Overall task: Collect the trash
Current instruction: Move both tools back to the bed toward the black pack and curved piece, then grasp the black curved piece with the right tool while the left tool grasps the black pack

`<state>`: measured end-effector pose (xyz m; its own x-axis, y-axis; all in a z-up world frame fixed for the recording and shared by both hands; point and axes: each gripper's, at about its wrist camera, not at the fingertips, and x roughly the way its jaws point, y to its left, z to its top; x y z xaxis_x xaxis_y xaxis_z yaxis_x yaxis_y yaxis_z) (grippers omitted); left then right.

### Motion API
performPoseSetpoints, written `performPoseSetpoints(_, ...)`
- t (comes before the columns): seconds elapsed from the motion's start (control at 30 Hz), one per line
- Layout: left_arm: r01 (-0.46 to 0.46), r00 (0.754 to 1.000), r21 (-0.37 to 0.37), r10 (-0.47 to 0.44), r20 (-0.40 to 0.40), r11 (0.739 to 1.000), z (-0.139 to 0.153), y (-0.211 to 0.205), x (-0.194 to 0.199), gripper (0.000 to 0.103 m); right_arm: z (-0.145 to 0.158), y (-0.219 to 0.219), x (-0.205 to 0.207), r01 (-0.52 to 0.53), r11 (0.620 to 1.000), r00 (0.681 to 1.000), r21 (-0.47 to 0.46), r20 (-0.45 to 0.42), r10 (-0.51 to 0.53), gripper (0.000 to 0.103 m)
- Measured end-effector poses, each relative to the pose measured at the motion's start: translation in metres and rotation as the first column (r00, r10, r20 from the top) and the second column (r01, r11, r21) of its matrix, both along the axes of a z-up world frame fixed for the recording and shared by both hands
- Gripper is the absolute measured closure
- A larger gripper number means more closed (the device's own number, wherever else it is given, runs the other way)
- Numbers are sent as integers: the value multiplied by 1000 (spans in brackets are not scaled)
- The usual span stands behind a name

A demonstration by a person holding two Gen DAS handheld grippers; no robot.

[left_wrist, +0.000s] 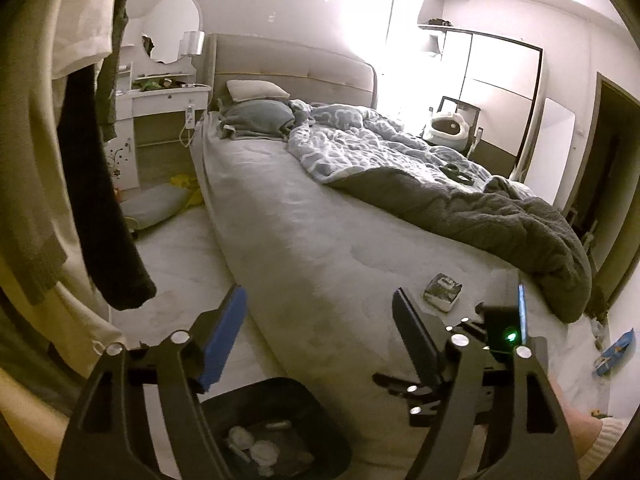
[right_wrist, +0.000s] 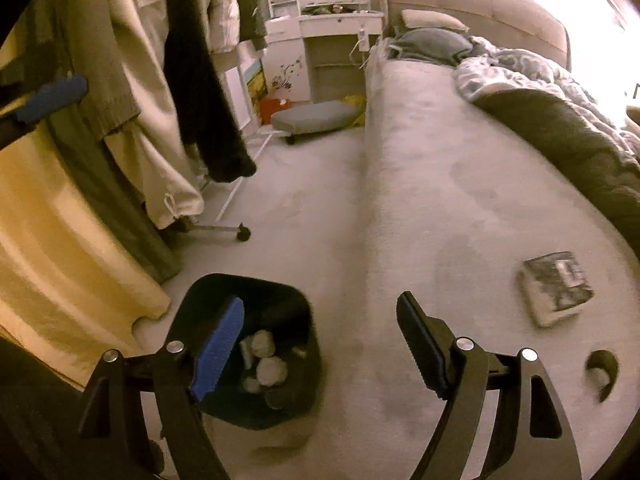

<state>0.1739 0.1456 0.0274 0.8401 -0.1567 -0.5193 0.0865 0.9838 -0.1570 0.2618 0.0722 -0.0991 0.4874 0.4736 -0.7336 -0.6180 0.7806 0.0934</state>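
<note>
A black trash bin stands on the floor beside the bed, holding crumpled white wads. My right gripper hovers above the bin and the bed's edge, open, with nothing between its fingers. My left gripper is also open and empty, over the bed's near corner with the bin below it. A small dark-printed packet lies on the grey sheet, to the right of both grippers. A small dark curved item lies nearer on the sheet.
Clothes hang on a wheeled rack left of the bin. A rumpled duvet covers the bed's far side. A grey cushion sits on the floor by a white dressing table. A blue wrapper lies on the floor at right.
</note>
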Motion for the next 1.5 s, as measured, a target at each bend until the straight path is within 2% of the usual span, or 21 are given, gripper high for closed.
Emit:
performPoseSetpoints(0.13, 26, 1000, 11, -26, 5, 1000, -3, -17, 13, 16, 6, -29, 8, 35, 999, 999, 20, 15, -35, 23)
performPoseSetpoints(0.53, 112, 994, 74, -111, -21, 991, -22, -73, 46, 13, 9, -92, 32, 89, 996, 995, -6, 53, -89, 23)
performPoseSetpoints(0.93, 157, 987, 11, -156, -42, 988, -39, -100, 84, 13, -1, -154, 50, 154, 987, 987, -36, 51, -152, 23)
performPoseSetpoints(1.27, 218, 974, 9, -217, -66, 976, -58, -134, 106, 13, -20, -195, 64, 188, 981, 982, -49, 5, -188, 23)
performPoseSetpoints(1.5, 255, 963, -8, -255, -85, 967, -71, -151, 122, 12, -26, -212, 71, 189, 982, 982, -27, -26, -189, 37)
